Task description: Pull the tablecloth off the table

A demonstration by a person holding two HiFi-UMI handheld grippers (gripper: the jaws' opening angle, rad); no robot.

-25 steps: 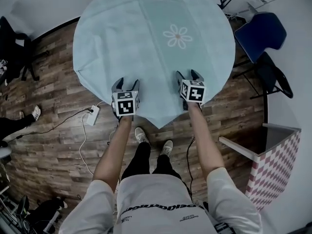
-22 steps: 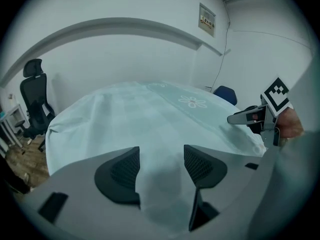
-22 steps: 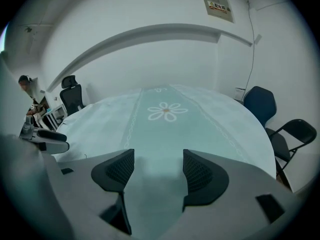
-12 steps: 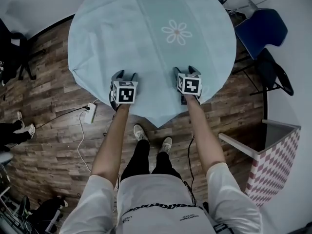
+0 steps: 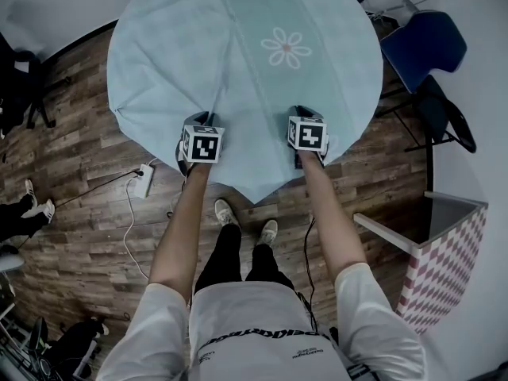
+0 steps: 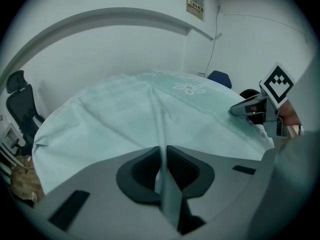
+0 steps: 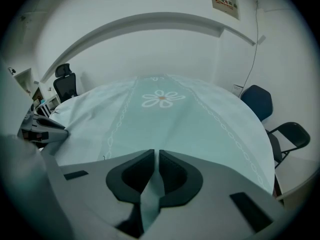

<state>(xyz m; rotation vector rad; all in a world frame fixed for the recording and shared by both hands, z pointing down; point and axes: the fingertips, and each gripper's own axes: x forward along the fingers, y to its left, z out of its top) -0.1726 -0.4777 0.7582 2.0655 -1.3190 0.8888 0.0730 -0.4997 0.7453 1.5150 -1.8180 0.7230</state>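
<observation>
A pale teal tablecloth [image 5: 238,62] with white flower prints covers a round table. Its near edge hangs in a point toward me. At the near-left rim my left gripper [image 5: 202,124] has its jaws closing, with a fold of the cloth [image 6: 161,134] pinched between the pads. A raised crease runs away from that pinch across the cloth. My right gripper [image 5: 305,117] is at the near-right rim, jaws also closing on a fold of the cloth [image 7: 155,169]. Each gripper shows in the other's view, the right gripper [image 6: 239,110] at the right and the left gripper [image 7: 56,130] at the left.
A blue chair [image 5: 425,50] and a black folding chair [image 5: 448,129] stand right of the table. A checkered box [image 5: 444,268] is at near right. A power strip [image 5: 143,182] with cables lies on the wood floor at left. A black office chair [image 6: 20,104] stands left.
Both grippers' jaws have come together on the cloth's near edge. A crease has risen in the cloth ahead of the left gripper.
</observation>
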